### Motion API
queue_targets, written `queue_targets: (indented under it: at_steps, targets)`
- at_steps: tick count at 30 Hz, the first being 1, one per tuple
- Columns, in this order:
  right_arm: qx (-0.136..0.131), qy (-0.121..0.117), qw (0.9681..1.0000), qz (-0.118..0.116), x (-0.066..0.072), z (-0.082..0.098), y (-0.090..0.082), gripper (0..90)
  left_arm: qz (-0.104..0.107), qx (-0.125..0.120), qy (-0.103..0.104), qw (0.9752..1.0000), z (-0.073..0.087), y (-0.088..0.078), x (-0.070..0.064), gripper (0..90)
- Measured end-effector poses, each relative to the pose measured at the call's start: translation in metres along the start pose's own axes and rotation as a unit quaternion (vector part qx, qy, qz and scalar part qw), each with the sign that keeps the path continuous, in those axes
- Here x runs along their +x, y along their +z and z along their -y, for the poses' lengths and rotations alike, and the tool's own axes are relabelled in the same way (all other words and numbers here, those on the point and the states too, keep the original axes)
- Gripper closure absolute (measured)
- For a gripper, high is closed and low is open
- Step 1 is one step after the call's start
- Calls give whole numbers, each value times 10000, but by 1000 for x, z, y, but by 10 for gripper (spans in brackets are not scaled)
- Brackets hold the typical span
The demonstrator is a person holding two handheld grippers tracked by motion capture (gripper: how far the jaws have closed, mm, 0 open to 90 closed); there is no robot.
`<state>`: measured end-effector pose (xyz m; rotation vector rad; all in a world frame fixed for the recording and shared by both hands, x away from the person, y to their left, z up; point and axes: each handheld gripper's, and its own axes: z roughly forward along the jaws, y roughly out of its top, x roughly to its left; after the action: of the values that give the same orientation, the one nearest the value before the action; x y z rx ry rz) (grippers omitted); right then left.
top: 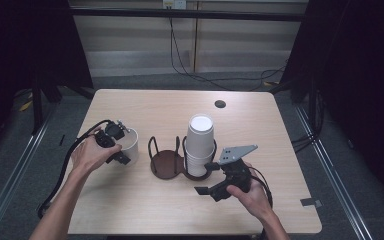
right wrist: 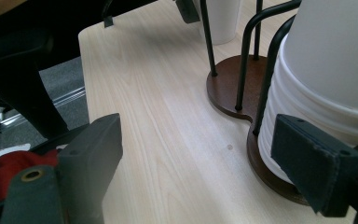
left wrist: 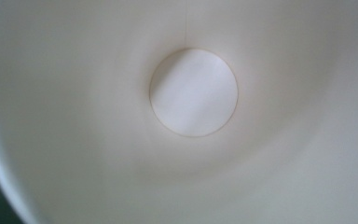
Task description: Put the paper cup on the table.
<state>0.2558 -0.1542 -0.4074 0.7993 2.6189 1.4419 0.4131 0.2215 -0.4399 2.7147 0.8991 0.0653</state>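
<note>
A single white paper cup (top: 132,145) stands upright on the table, left of a dark wooden cup holder (top: 166,164) with black wire loops. My left gripper (top: 116,142) sits at that cup's near rim, tilted over its mouth. The left gripper view looks straight down into the cup (left wrist: 193,93) to its round bottom, and I cannot tell how the jaws stand. A stack of upturned white cups (top: 200,142) fills the holder's right place; its left place is bare. My right gripper (top: 208,178) rests low beside the stack (right wrist: 335,70), open (right wrist: 196,135), with bare tabletop between the jaws.
A round dark hole (top: 220,104) lies in the table's far side. A black cable (top: 65,165) trails from the left gripper off the left edge. A small black strip (top: 310,202) lies near the front right corner. Something red (right wrist: 0,172) shows below the table edge.
</note>
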Motion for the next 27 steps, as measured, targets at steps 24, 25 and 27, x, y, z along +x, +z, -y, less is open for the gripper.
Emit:
queue_targets:
  at_steps: [24, 25, 27]
  targets:
    - [18, 64, 10000, 24, -2, 2, 2, 165, 142, -1055, -256, 9940, 50, -26, -7, 185]
    - [13, 66, 10000, 22, -2, 2, 1, 166, 100, -1089, -258, 9937, 52, -26, -8, 189]
    - [19, 72, 10000, 39, -2, 3, 1, 165, 112, -1200, -300, 9923, 55, -27, -10, 190]
